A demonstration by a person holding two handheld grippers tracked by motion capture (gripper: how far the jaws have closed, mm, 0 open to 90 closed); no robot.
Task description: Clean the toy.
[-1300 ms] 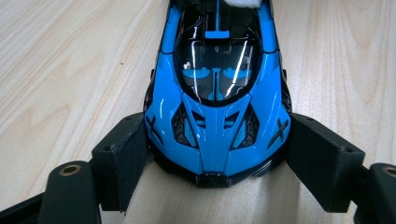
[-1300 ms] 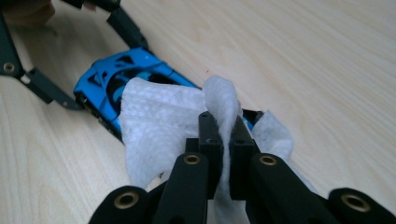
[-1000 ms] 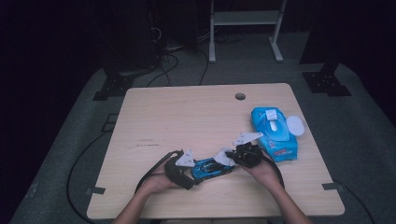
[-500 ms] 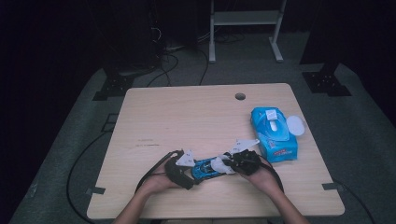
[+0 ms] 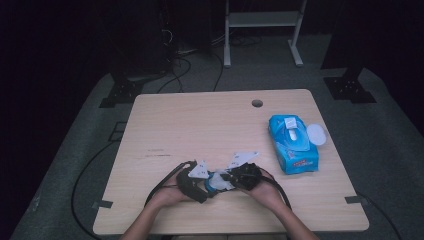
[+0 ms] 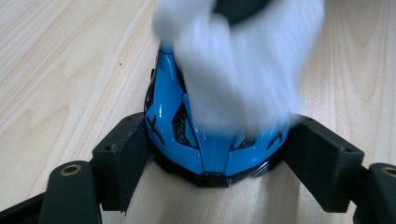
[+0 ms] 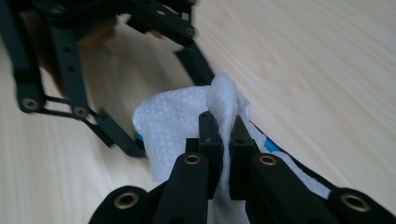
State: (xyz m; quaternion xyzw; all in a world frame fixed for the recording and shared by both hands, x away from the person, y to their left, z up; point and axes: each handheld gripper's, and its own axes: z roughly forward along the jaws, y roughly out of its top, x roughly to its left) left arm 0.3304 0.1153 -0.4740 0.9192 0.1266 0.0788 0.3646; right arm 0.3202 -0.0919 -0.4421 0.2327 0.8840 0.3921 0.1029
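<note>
Toy car on table near front edge, wipe draped over it, wipes pack well right.

A glossy blue toy sports car with black trim sat upright on the wooden bench, well apart from the wipes pack. A white textured wet wipe, crumpled and folded, lay draped over its roof.

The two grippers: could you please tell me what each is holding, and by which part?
The left gripper clamps the blue toy car across its sides at one end. The right gripper pinches a white wipe by a bunched fold.
</note>
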